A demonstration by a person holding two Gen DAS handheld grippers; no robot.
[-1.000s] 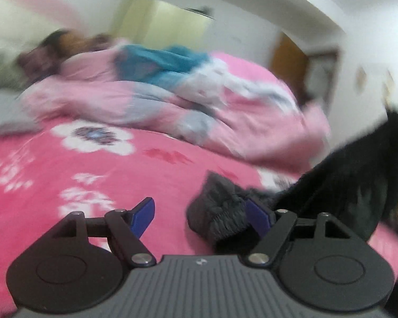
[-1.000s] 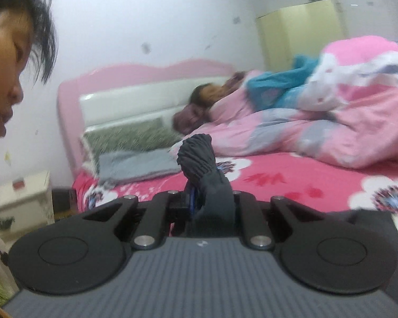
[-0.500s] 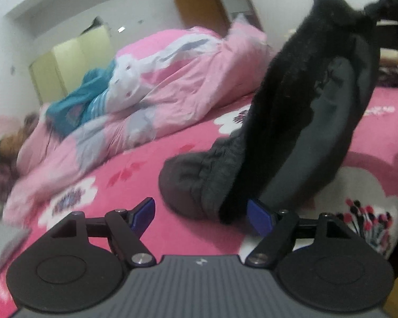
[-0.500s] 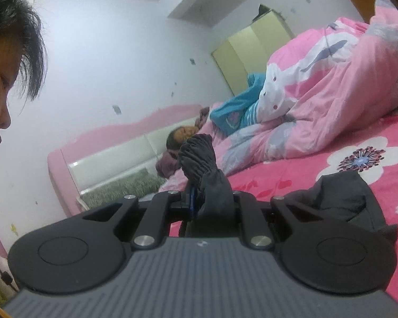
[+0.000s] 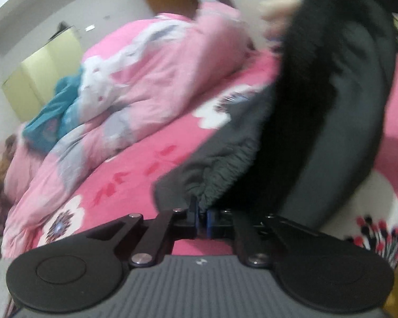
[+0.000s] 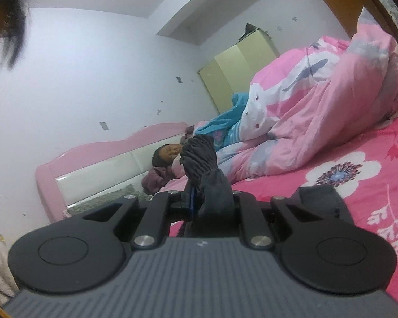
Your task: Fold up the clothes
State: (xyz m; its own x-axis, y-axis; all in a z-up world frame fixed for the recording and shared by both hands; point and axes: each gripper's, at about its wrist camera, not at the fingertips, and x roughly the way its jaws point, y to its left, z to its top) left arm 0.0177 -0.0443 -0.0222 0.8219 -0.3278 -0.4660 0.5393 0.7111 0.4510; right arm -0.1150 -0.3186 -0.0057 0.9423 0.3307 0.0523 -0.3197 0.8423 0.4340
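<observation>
Rumpled pink quilt (image 6: pixel 318 106) heaped behind on flowered bed (image 6: pixel 371 180); dark grey fleece-lined garment (image 5: pixel 331 106) hangs above it, ribbed cuffs pinched by left gripper (image 5: pixel 202 216) and right gripper (image 6: pixel 199 204).

Soft, even indoor light; left wrist view motion-blurred, right sharper, both bowed at the edges.

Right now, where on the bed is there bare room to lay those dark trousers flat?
The bare pink sheet between the heaped quilt and the dark trousers is free. The far side is crowded by the quilt and a blue garment.
</observation>
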